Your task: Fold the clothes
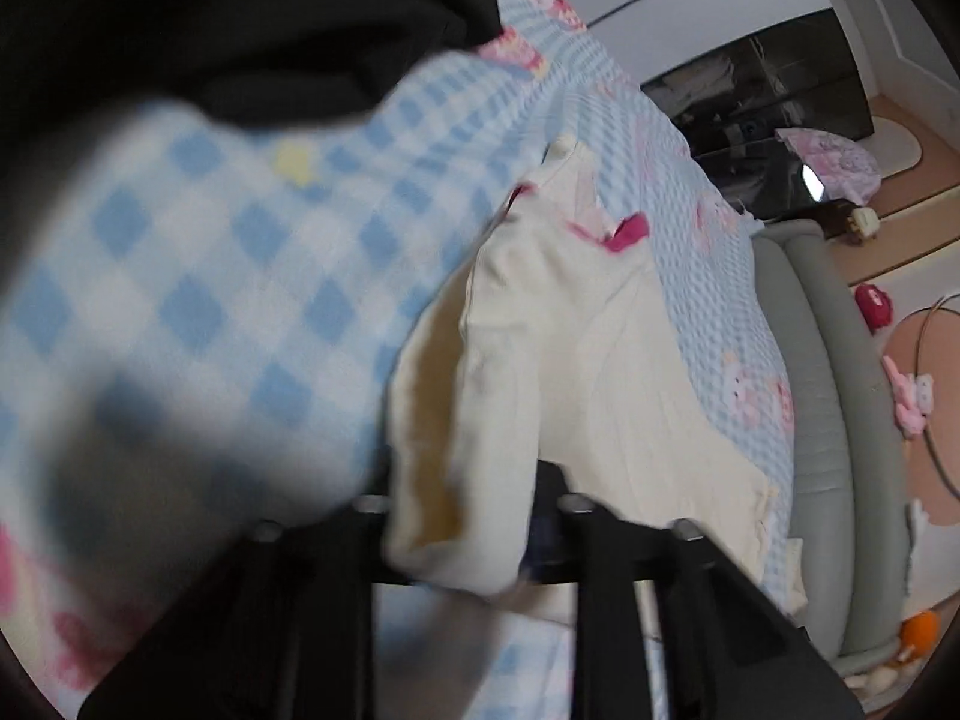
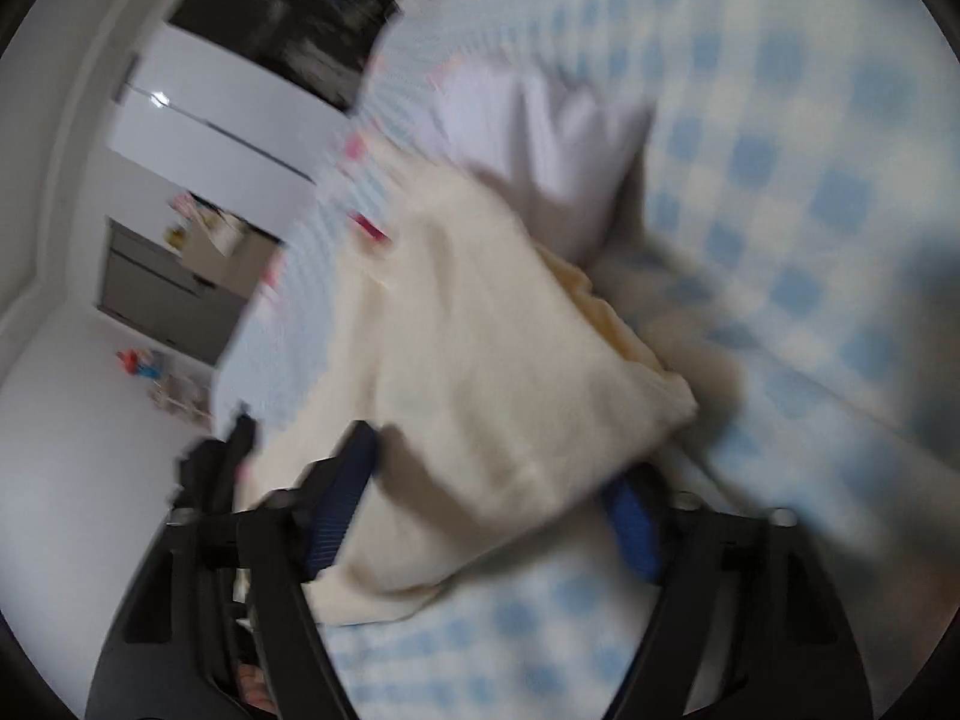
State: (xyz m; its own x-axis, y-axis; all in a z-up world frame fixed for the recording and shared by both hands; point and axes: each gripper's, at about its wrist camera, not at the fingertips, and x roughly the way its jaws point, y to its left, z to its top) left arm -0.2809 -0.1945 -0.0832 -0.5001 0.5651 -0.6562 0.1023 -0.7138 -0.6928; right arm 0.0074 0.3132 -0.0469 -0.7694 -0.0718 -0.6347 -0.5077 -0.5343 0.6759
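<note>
Cloth everywhere, soft and rumpled. Cream garment [image 1: 570, 360] of thin ribbed knit, long and limp, with a magenta trim at the far end, lying on the bed over a checked blanket [image 1: 240, 276]. Blanket fleecy, in pale blue and white squares, with small pink cartoon prints scattered here and there. One near edge of the garment turned over in a thick rolled fold, showing a yellower inside.

Left tongs [image 1: 468, 546], black and angular, closed on that rolled fold. Pads almost fully hidden under the cloth, only a sliver of blue showing.

Seen from the right wrist, much blurred: same cream garment [image 2: 468, 360] bunched into a puffy, pillow-like bundle on the checked blanket [image 2: 780, 210]. Right tongs [image 2: 486, 516] clamped around the near part of this bundle, standing half wide because of its thickness. Ribbed blue pads [image 2: 342, 510] pressed against the cloth on both sides, the right one partly covered by it.

Beyond the bundle, white cloth [image 2: 540, 138] with smooth pointed folds, touching the far end of the garment.

At the upper left of the left wrist view, black fabric [image 1: 240, 18], matte and heavy, overlapping the blanket. At the right, padded grey bed edge [image 1: 828, 360], rounded and smooth, then a glossy dark cabinet [image 1: 768, 120] further away.
</note>
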